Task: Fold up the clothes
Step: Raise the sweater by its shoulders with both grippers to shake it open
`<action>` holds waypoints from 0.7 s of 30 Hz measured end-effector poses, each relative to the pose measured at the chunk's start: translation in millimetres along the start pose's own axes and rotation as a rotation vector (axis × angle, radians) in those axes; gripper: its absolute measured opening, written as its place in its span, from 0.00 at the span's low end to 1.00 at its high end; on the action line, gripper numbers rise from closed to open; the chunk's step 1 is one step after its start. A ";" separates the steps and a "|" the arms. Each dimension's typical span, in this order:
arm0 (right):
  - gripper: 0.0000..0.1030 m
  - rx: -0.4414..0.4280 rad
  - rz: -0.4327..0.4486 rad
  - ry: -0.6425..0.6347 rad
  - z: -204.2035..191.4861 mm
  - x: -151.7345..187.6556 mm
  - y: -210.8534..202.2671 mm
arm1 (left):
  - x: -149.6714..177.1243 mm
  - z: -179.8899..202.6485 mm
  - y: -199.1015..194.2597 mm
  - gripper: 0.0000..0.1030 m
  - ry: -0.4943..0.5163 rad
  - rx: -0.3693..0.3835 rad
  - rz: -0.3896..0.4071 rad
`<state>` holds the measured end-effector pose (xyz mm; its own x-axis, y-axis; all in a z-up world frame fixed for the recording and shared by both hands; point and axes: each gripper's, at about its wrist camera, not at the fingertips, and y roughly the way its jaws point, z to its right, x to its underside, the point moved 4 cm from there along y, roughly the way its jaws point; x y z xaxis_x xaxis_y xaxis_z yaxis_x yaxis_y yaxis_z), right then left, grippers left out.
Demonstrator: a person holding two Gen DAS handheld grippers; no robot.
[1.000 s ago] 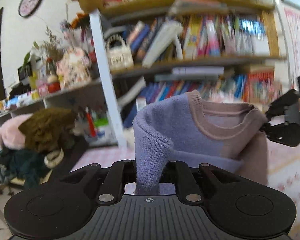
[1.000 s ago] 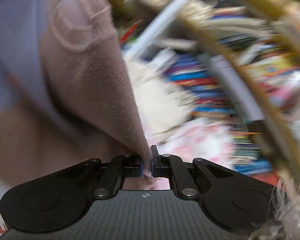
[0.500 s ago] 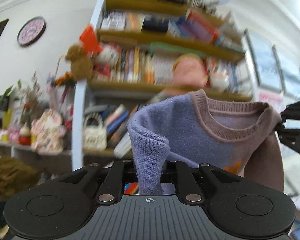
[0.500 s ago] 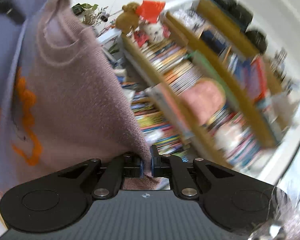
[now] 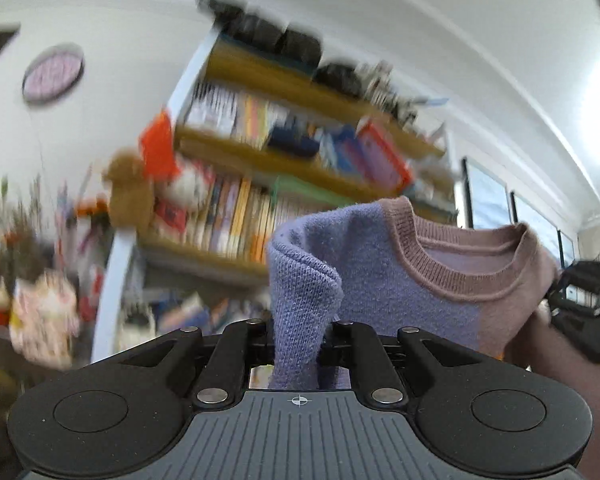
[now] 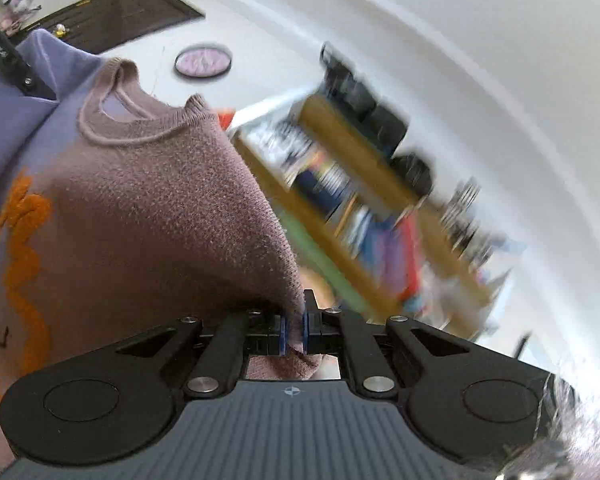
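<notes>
sweater (image 5: pixel 404 280), knitted in purple and mauve with a ribbed mauve collar, hangs in the air between the two tools, its neckline stretched across from about 9 o'clock to 3 o'clock in the left wrist view. left gripper (image 5: pixel 298 336) is clenched on a bunch of the purple shoulder fabric, which pokes up between the jaws and hangs below them. right gripper (image 6: pixel 294 330) is clamped tight on the mauve shoulder edge, a thin pinch of knit between its blue pads; it also shows at 3 o'clock in the left view, at the far end of the collar. an orange stitched motif (image 6: pixel 22 240) runs down the front at 9 o'clock in the right view. behind, at 12 o'clock, a blurred bookshelf (image 5: pixel 260 168) and a round wall clock (image 5: pixel 54 72) fill the background.

as for progress, the garment looks picked up by both shoulders and spread out, which i judge an early step. no fold is visible yet; laying it flat, tucking sleeves and folding the body all seem left to do.
</notes>
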<state>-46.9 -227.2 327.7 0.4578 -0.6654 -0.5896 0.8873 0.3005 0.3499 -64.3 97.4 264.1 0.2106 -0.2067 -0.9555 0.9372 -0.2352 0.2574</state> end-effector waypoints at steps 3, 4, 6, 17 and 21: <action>0.07 -0.232 -0.236 0.084 -43.3 57.8 44.7 | 56.9 -21.7 36.2 0.12 -0.039 -0.049 -0.235; 0.07 -0.341 -0.346 0.119 -71.8 88.8 60.4 | 84.2 -31.6 51.2 0.13 -0.057 -0.073 -0.335; 0.07 -0.554 -0.551 0.182 -135.0 156.2 82.9 | 155.1 -52.1 79.6 0.15 -0.033 -0.129 -0.561; 0.09 -0.720 -0.813 0.159 -291.2 277.3 96.3 | 285.7 -96.8 105.3 0.71 0.169 -0.342 -0.909; 0.21 -0.694 -0.851 0.200 -299.9 296.9 114.9 | 263.0 -100.6 89.8 0.80 0.131 -0.373 -0.841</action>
<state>207.7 -185.4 -25.5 -0.3691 -0.7330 -0.5714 0.7255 0.1570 -0.6700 103.2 117.5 21.4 -0.5702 0.0071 -0.8214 0.8199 0.0660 -0.5686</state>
